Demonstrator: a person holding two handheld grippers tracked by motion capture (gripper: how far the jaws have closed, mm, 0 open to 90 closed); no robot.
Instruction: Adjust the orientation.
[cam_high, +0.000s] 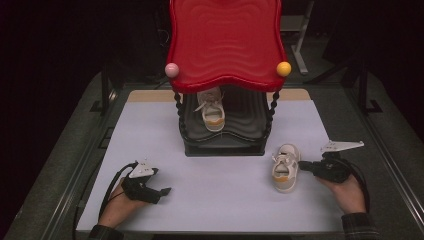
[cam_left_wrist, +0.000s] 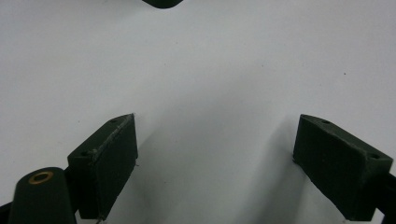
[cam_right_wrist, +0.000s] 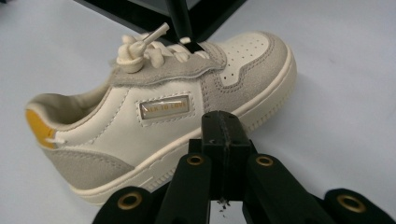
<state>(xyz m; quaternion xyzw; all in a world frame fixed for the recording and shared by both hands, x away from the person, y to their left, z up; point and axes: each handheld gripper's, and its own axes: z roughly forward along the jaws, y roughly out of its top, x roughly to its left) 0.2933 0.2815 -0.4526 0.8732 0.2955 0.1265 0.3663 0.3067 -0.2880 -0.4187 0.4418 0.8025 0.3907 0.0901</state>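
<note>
left gripper (cam_high: 165, 191): resting low over the white table (cam_high: 225, 200), jaws spreading wide, holding nothing
right gripper (cam_high: 303, 165): jaws pressing together, empty, tips sitting just beside the near sneaker (cam_high: 285, 167)
near sneaker: lying on the table, right of the rack
second sneaker (cam_high: 212, 109): sitting on the black shelf (cam_high: 250, 125) under the red tray (cam_high: 225, 42)

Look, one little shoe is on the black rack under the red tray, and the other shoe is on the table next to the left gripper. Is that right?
Almost. One shoe is on the black rack under the red tray, but the other shoe lies beside the right gripper, not the left one. The high view shows it, and the right gripper view has that shoe just past its shut jaws.
</note>
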